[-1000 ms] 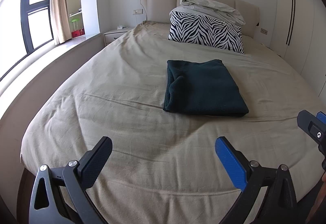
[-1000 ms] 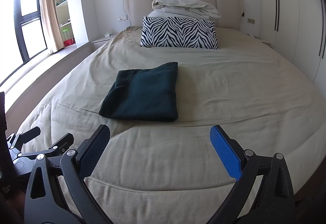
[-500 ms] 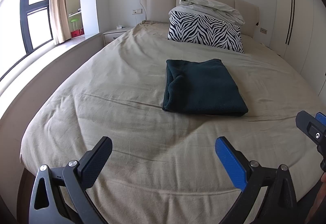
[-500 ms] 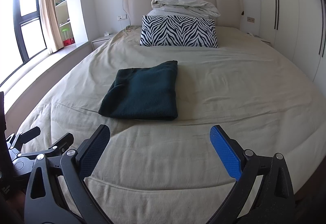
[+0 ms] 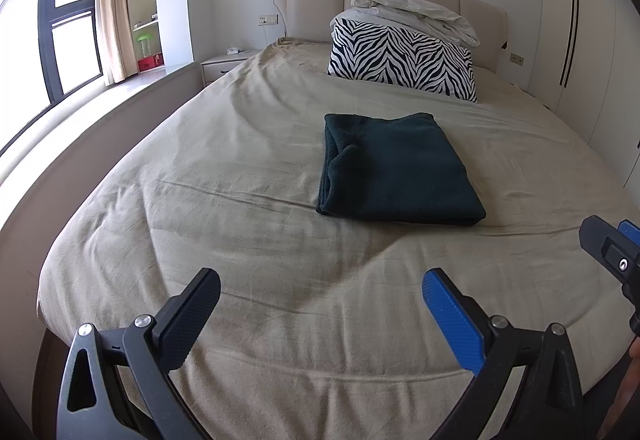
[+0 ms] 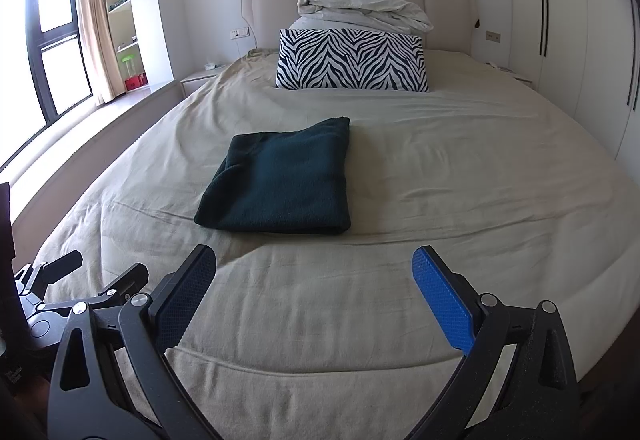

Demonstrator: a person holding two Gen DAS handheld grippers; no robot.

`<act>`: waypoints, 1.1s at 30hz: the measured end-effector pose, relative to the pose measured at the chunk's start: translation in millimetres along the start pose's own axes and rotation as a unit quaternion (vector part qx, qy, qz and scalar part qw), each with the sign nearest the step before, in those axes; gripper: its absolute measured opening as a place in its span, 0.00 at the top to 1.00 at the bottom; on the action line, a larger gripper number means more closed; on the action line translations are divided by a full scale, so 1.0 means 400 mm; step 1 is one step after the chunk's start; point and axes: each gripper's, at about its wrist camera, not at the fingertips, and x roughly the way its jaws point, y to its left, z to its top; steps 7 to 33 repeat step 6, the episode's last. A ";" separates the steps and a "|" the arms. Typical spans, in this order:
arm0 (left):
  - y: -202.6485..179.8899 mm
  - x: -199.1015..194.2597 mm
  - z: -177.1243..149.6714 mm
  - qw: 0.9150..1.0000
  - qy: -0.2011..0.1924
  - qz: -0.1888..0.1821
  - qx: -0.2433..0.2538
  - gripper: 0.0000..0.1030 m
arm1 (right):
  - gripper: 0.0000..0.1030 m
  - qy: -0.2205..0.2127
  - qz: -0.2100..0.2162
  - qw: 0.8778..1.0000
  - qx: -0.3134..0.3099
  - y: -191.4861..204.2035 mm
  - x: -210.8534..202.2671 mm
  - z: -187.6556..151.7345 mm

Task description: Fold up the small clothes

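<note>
A dark green garment [image 5: 394, 170] [image 6: 280, 180] lies folded into a neat rectangle in the middle of the beige bed [image 5: 240, 224] [image 6: 460, 176]. My left gripper [image 5: 320, 288] hovers open over the foot of the bed, well short of the garment, with nothing between its fingers. My right gripper [image 6: 314, 268] is also open and empty, just in front of the garment's near edge. The right gripper's tip [image 5: 612, 248] shows at the right edge of the left wrist view; the left gripper [image 6: 88, 280] shows at lower left of the right wrist view.
A zebra-print pillow [image 6: 352, 60] with a crumpled pale duvet [image 6: 364, 10] on top leans on the headboard. A nightstand [image 5: 226, 64], shelves and a window ledge [image 5: 80, 112] are on the left. White wardrobes [image 6: 568, 40] line the right side.
Almost nothing differs. Both grippers stay open and hold nearly still; the views shift only slightly toward the garment.
</note>
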 end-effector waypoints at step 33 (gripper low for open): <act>0.005 0.005 -0.001 1.000 -0.004 0.003 0.002 0.00 | 0.02 0.002 0.001 1.000 0.000 -0.006 0.000 0.001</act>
